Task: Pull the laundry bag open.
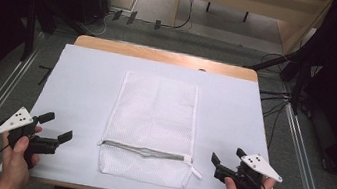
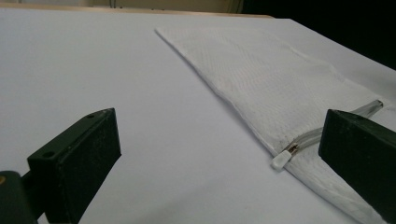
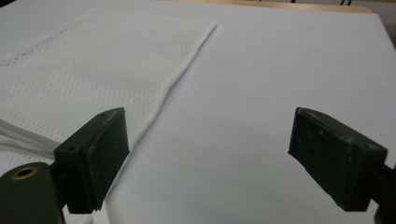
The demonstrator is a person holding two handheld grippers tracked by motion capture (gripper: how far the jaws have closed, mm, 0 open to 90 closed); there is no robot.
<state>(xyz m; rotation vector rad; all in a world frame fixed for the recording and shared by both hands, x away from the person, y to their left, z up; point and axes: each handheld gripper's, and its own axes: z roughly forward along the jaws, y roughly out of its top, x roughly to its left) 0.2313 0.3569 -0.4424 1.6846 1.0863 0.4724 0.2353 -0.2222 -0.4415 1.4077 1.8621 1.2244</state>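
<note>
White sheeting covers the counter [image 1: 81, 86], and a white mesh laundry bag [image 1: 152, 122] lies flat at its middle, long axis running away from me, zipper [image 1: 148, 151] across the near end. My left hand-held gripper [image 1: 55, 134] and right hand-held gripper [image 1: 223, 164] flank that near end, both spread wide and pinching nothing. The zipper pull [image 2: 282, 158] sits at my right side, so my right hand is nearer it. I judge the bag empty.

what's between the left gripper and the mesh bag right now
Nothing: bare white table cover separates the open left gripper from the mesh bag, seen in the high view and left gripper view.
</note>
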